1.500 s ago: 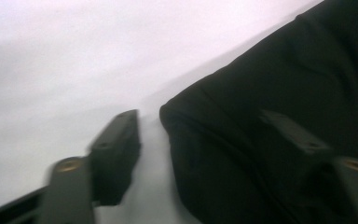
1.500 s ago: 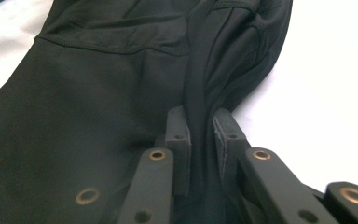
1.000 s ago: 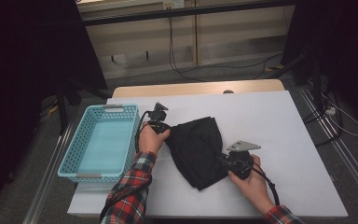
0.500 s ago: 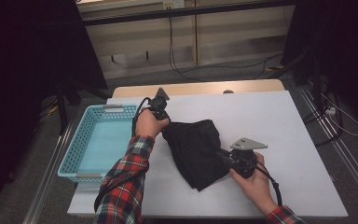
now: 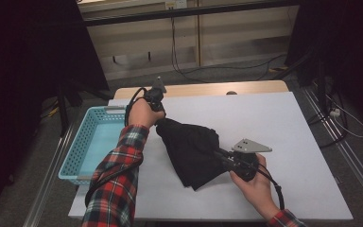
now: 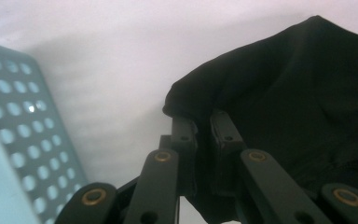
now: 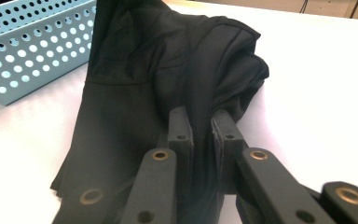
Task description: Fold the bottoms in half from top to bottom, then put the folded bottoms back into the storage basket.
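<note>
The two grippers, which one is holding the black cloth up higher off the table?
The left gripper, by the blue basket; it lifts its corner of the black cloth.

No words, numbers or signs can be read here — not on the black cloth (image 5: pixel 191 151), not on the blue basket (image 5: pixel 87 146), not on the white table (image 5: pixel 283 123). The grippers have no labels to read either — just plain black parts.
</note>
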{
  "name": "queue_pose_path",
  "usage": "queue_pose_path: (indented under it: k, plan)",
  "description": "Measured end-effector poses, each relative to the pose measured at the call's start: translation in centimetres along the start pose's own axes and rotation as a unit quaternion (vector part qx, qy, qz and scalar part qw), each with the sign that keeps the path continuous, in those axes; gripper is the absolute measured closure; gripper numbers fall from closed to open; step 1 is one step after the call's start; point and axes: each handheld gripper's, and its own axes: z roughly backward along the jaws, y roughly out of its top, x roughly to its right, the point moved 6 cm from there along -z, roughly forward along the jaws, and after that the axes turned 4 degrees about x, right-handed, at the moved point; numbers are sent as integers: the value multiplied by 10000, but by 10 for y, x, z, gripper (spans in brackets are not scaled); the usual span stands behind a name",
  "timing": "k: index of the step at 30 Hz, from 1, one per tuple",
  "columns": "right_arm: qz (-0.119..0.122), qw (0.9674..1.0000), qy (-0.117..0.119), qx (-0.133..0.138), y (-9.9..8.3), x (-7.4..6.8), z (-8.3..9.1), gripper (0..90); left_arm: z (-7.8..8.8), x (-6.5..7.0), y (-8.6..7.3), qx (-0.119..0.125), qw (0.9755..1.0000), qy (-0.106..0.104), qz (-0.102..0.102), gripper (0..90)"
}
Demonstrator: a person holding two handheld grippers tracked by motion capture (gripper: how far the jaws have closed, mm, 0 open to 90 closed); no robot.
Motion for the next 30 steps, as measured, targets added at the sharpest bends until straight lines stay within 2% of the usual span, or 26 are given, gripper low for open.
queue_pose_path:
  k: [4, 17, 22, 30]
  plan:
    - [-22, 10000, 70, 56, 4, -6, -2, 813, 5, -5, -1, -107, 9999, 56, 2, 824]
    - [-33, 9994, 244, 236, 14, -19, -8, 813, 33, -11, 2, -218, 9994, 249, 16, 824]
    - [-12, 9990, 271, 362, 19, -24, -9, 813, 45, -11, 5, -232, 9992, 321, -31, 824]
    - [57, 9980, 357, 519, 27, -33, -10, 813, 60, -15, 6, -228, 9991, 364, 40, 824]
